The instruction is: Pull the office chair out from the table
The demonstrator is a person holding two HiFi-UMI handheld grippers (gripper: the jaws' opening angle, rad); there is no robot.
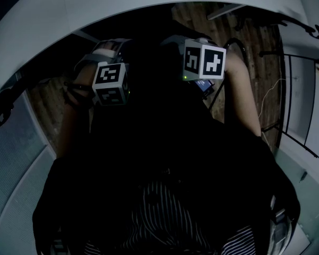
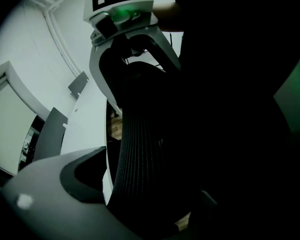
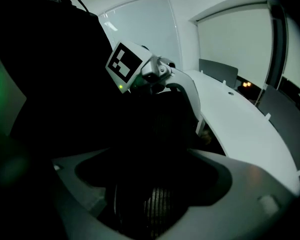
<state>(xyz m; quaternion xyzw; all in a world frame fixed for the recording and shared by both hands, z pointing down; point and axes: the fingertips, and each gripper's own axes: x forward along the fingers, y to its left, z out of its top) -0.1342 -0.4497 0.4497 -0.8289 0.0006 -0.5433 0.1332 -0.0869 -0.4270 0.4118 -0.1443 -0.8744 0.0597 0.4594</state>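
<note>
Office chair [image 2: 140, 154]: black, with a ribbed mesh back that stands upright. It is pushed in close to the table's curved edge, and the top of its back is nearest the person.
Chair in the head view: almost lost in the dark. It lies below and between the two marker cubes.
Left tongs [image 2: 150, 194]: spread wide astride the left part of the chair's back, with the mesh between the jaws. The grey left jaw, with its dark pad [image 2: 82, 176], stands clear of the mesh, and a strip of pale table edge shows between them. The other jaw is in shadow beyond the chair.
Right tongs [image 3: 152, 179]: also spread wide, over the right part of the chair's top. Mesh shows low between the jaws, and it is too dark to tell whether either jaw touches it.
Marker cubes: one is on each pair of tongs, above the chair's top rim. A small green light glows beside each cube [image 3: 127, 64].
Table [image 3: 240, 129]: white and curved, it wraps round the far side of the chair.
Divider panels [image 3: 217, 71]: grey and upright, on the table beyond the chair.
Floor [image 1: 255, 47]: wood planks, seen past the chair under the table.
Forearm [image 1: 244, 94]: bare, it runs from the right tongs back toward the person.
Striped garment [image 1: 159, 217]: on the person, on the near side of the chair.
</note>
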